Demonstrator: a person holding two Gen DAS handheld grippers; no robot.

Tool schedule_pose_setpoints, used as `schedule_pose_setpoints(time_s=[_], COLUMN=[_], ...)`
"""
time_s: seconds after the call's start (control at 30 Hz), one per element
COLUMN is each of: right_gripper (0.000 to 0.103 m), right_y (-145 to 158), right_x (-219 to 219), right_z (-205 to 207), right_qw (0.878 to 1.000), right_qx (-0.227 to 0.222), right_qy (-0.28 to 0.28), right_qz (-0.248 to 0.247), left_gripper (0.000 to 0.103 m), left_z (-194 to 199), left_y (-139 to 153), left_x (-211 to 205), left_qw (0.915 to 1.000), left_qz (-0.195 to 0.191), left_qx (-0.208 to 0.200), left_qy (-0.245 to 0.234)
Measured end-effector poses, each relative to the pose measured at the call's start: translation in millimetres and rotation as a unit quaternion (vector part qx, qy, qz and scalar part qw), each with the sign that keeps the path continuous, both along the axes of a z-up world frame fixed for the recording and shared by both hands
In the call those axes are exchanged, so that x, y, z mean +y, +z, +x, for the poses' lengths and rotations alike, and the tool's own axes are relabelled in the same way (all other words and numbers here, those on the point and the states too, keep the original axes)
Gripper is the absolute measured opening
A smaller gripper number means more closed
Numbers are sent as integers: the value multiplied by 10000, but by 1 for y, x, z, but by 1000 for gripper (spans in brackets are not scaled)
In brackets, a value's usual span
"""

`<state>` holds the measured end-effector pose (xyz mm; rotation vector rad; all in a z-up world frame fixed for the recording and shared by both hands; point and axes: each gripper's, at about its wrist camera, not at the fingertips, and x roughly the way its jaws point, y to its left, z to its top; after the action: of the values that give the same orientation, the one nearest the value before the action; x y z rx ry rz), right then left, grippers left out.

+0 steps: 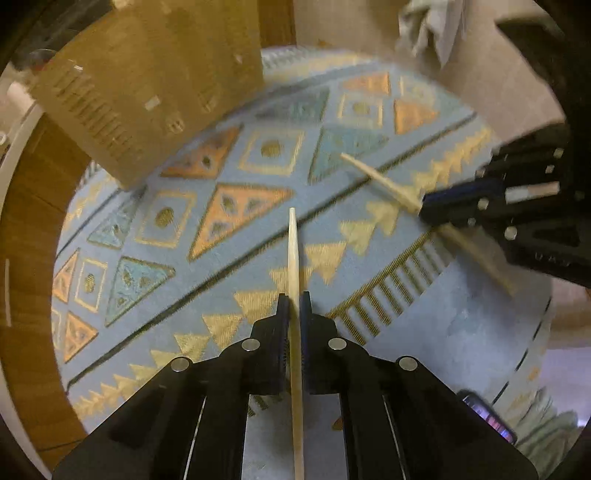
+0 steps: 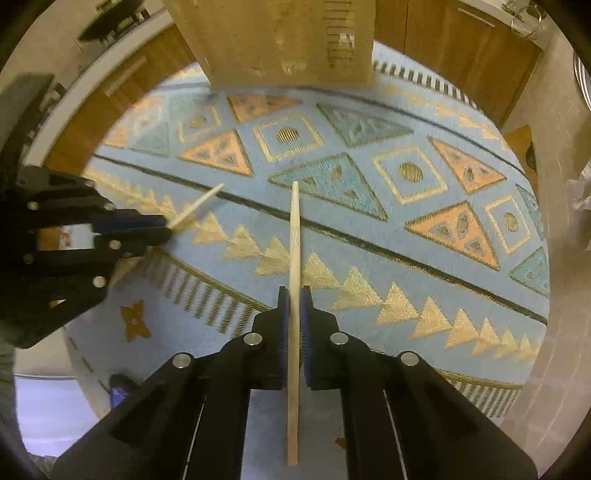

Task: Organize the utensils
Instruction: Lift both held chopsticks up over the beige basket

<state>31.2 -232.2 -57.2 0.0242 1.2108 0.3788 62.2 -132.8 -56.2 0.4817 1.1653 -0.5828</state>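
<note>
both grippers hang above a blue patterned cloth [image 1: 480, 325] with triangles and squares; wide bare cloth lies ahead of each tip. a cardboard box [image 1: 147, 85] stands at the cloth's far edge, well apart from both. wooden cabinet fronts [image 2: 461, 48] ring the far side.

left gripper [image 1: 294, 299]: jaws pinched on a pale wooden chopstick [image 1: 293, 251], long axis straight along the fingers, tapered tip pointing forward toward the cloth's middle.

right gripper [image 2: 294, 293]: jaws clamped on a second chopstick [image 2: 294, 236], also lying along the fingers, tip forward toward the box.

left view alone shows a phone [image 1: 487, 415] at the cloth's near right edge and crumpled fabric [image 1: 432, 26] at the top. right view alone shows the second chopstick's square butt end behind the jaws. each view catches the other gripper side-on, its stick angled up.
</note>
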Motion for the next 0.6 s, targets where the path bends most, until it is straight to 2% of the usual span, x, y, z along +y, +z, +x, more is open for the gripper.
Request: schedule_pose_setpoints(time_s=[0.13, 0.23, 0.27, 0.33, 0.37, 0.43, 0.53, 0.57, 0.6], right_gripper=[5, 5, 5, 5, 5, 5, 5, 5, 5], right_y=[26, 47, 53, 67, 74, 93, 125, 135, 143], right_x=[-14, -24, -25, -30, -33, -36, -35, -32, -28], right_z=[-18, -36, -39, -46, -47, -47, -41, -38, -34], right_qw=[9961, 9856, 9815, 9703, 9643, 9485, 9289, 9235, 9188], right_qx=[-702, -1438, -1631, -1861, -1949, -2235, -2839, -3035, -3169], right_qy=[-83, -237, -244, -276, -333, -376, -392, -433, -456], right_qz=[519, 858, 973, 1521, 1763, 2215, 2345, 2306, 2307], left_gripper=[4, 4, 4, 4, 4, 4, 4, 4, 4], left_z=[-3, -12, -14, -10, -12, -18, -14, -14, -14], left_y=[36, 65, 77, 93, 107, 123, 160, 168, 180], left_x=[27, 45, 53, 50, 55, 56, 69, 69, 70], left_qw=[9952, 9836, 9763, 9659, 9554, 9431, 9154, 9081, 8963], left_qz=[-825, -1464, -1749, -2056, -2290, -2459, -2956, -3021, -3087], left_qx=[-432, -906, -1095, -1351, -1645, -2008, -2473, -2636, -2916], left_qy=[307, 532, 656, 807, 877, 990, 1162, 1212, 1277])
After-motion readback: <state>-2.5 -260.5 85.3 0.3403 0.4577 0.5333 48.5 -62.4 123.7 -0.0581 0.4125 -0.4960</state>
